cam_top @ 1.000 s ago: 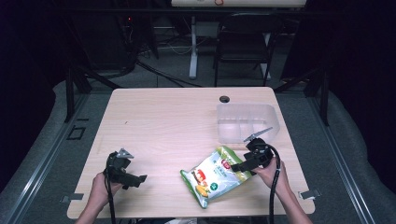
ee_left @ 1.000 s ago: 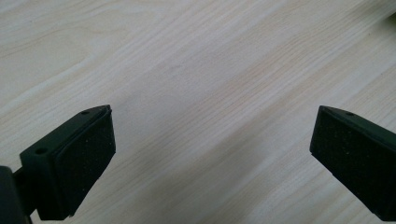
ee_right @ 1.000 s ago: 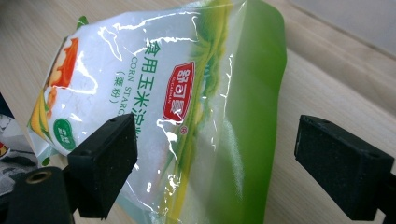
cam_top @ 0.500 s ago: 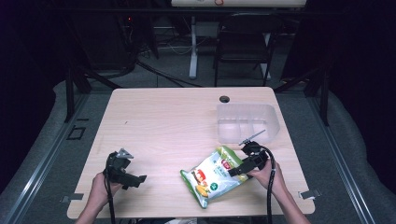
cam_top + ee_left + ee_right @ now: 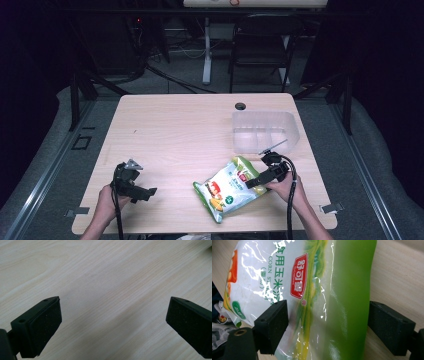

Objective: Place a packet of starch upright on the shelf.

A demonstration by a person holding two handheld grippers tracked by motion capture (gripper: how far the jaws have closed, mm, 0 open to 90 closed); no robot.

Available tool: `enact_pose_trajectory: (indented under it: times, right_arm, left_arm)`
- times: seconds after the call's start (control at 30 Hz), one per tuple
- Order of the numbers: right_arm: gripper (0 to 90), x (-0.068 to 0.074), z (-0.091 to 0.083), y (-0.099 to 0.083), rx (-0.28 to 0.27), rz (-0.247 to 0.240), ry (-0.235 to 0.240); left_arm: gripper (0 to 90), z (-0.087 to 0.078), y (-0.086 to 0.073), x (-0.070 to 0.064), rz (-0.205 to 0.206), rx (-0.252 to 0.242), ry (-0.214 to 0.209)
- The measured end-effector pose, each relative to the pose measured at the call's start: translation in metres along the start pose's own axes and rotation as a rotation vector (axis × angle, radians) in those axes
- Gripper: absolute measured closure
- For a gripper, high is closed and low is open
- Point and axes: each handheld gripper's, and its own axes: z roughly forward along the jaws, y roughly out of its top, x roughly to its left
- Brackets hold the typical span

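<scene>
Grasping seems to be the step in hand: the right gripper (image 5: 256,182) has its two jaws apart, one on each side of the green and white snack bag (image 5: 227,187), which lies flat on the wooden table (image 5: 175,130) near the front edge, just in front of the clear plastic container (image 5: 265,131). In the right gripper view the bag (image 5: 312,290) sits between the pads but I cannot tell if they press it already. To do it well, I would close slowly on the green edge, where the film is flatter, because the bag looks glossy and soft and could slip or crush. The container appears empty, with dividers inside it. The left gripper (image 5: 134,186) rests low over bare wood at the front left, well apart from the bag, its jaws wide apart with nothing between them.
</scene>
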Motion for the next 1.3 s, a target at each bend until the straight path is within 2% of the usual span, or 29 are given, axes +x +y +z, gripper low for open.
enact_pose_trajectory:
  times: [0.07,0.1,0.27,0.3,0.33,0.4,0.57,0.67,0.7,0.73,0.77,0.87,0.93,0.97,1.1,1.23,1.3]
  right_arm:
    - [17.0,0.001,0.002,-0.001,-0.013,0.021,0.001]
    - [16.8,0.0,0.0,0.0,0.0,0.01,-0.003]
    - [15.2,0.0,-0.01,-0.005,-0.007,0.014,-0.04]
    - [14.4,0.002,-0.011,-0.009,-0.037,0.039,-0.037]
    - [14.4,0.001,-0.016,-0.011,-0.018,0.028,-0.037]
    - [14.4,0.0,-0.021,-0.018,-0.026,0.035,-0.034]
    - [14.2,-0.003,-0.027,-0.038,-0.025,0.084,-0.021]
    - [14.2,-0.006,-0.026,-0.046,-0.015,0.107,0.006]
    - [14.3,-0.006,-0.023,-0.049,-0.027,0.127,0.023]
    - [14.4,-0.006,-0.023,-0.049,-0.016,0.124,0.043]
    - [14.5,-0.005,-0.021,-0.05,-0.028,0.14,0.05]
    - [15.3,-0.005,-0.019,-0.047,-0.036,0.134,0.09]
    - [17.2,-0.004,-0.018,-0.045,-0.061,0.124,0.118]
    - [18.0,-0.003,-0.016,-0.044,-0.08,0.134,0.127]
    - [20.6,0.0,-0.016,-0.038,-0.135,0.138,0.107]
    - [22.6,0.001,-0.01,-0.032,-0.139,0.134,0.104]
    - [24.6,-0.002,-0.006,-0.029,-0.153,0.151,0.112]
  left_arm:
    - [0.2,0.0,0.0,0.0,0.001,-0.001,0.002]
    - [0.2,0.0,0.0,0.0,0.001,-0.003,0.002]
    - [0.2,-0.001,-0.001,0.0,-0.005,-0.003,0.001]
    - [0.2,-0.001,-0.001,0.0,-0.004,-0.004,0.001]
    - [0.2,-0.001,-0.001,0.0,-0.004,-0.004,0.001]
    - [0.2,-0.001,-0.001,0.0,-0.003,-0.006,0.001]
    - [0.2,-0.001,0.0,0.0,0.0,-0.004,0.004]
    - [0.2,0.0,0.0,0.0,0.0,-0.003,0.004]
    - [0.2,0.0,0.0,0.0,0.001,-0.002,0.004]
    - [0.2,0.0,0.0,0.0,0.0,0.0,0.004]
    - [0.3,0.0,0.0,0.0,0.0,0.001,0.006]
    - [0.2,0.0,0.0,-0.001,0.003,0.001,0.004]
    - [0.3,0.0,0.0,0.0,0.002,0.002,0.006]
    - [0.3,0.0,0.0,0.0,0.0,0.003,0.008]
    - [0.3,0.001,0.0,-0.001,0.004,0.005,0.006]
    - [0.3,0.001,0.0,-0.001,0.004,0.011,0.005]
    - [0.3,0.001,0.0,-0.001,0.008,0.013,0.005]
